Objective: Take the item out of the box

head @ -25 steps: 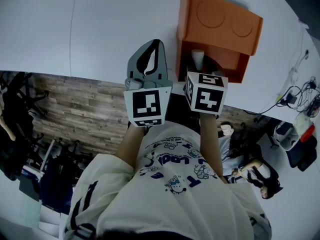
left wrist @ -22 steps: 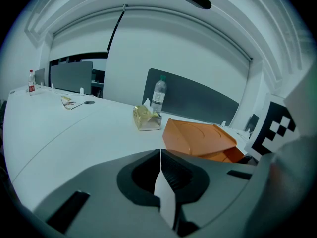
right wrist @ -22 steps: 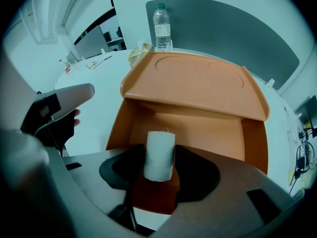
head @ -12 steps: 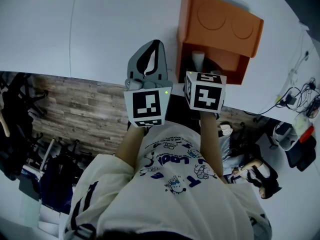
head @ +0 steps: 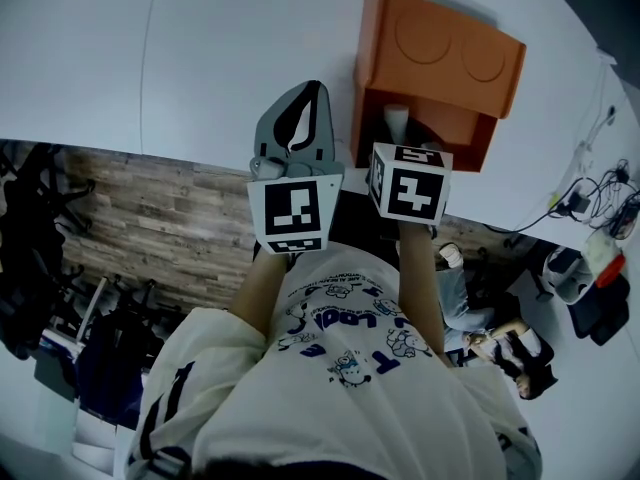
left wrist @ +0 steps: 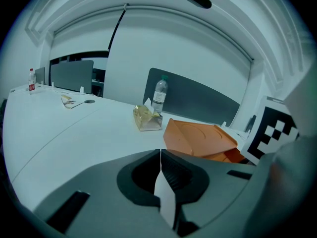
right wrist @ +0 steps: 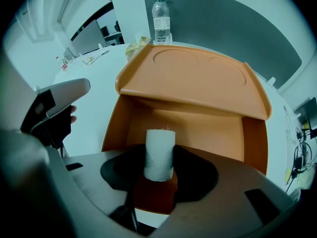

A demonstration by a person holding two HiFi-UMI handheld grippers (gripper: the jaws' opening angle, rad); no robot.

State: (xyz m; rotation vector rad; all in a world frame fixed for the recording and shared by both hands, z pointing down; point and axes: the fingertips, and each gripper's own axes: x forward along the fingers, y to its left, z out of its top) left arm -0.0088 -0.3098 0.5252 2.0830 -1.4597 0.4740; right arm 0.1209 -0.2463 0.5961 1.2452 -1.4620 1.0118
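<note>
the right gripper [right wrist: 159, 163] reaches into the open front of the orange box [right wrist: 198, 83], its jaws closing with the white roll [right wrist: 159, 150] between them. the roll stands upright on the box floor near the front edge, under the overhanging top panel. the dark inner faces of the jaws sit just beside the roll on either side, and it is not clear that the pads press on it yet. in the head view the right gripper's marker cube [head: 410, 183] sits just in front of the box opening, with the top of the roll showing just beyond it.

the left gripper [left wrist: 160, 155] has its jaws pressed together with nothing in them, and it is over the white table [head: 200, 48] just to the left of the box. a water bottle [right wrist: 161, 16] and a crumpled yellow packet [left wrist: 146, 118] are on the table behind the box.
</note>
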